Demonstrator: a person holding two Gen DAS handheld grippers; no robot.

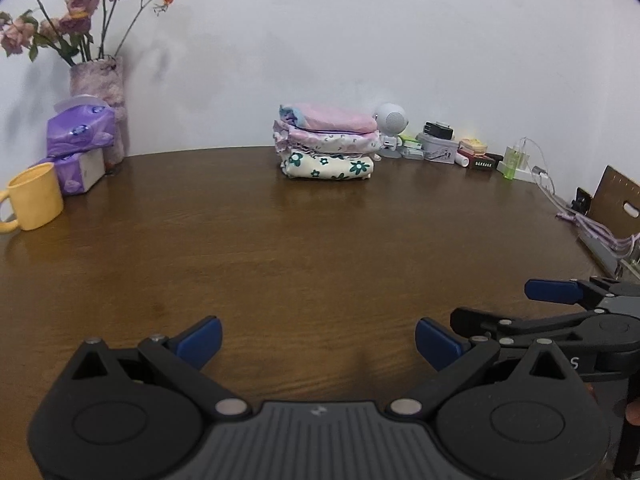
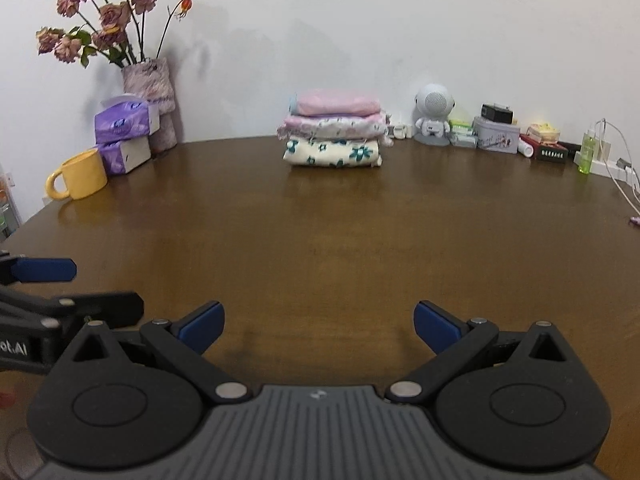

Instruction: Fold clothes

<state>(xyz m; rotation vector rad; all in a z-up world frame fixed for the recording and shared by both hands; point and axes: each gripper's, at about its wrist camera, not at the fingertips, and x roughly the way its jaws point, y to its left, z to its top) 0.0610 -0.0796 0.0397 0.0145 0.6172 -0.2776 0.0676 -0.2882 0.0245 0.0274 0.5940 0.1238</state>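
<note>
Brown wood desk [image 2: 320, 240] is carrying three folded clothes [image 2: 334, 134] stacked at its far edge by the wall. Left tool [image 1: 318, 342] and right tool [image 2: 319, 326] are hovering near the front edge, blue fingers spread apart, gripping nothing. White letters "ot.AI" are showing on the left tool's side in the right view. A vase [image 2: 150, 100] is holding dried roses [image 2: 104, 16]; the yellow mug [image 2: 82, 175] is sitting beside purple tissue packs [image 2: 126, 136].

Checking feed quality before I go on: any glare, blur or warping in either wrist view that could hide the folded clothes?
Left wrist: the stack of folded clothes is sharp; fisheye bends the table edge, dark corners; soft sheen only. Right wrist: the same, with the stack reflected faintly in the wood.
</note>
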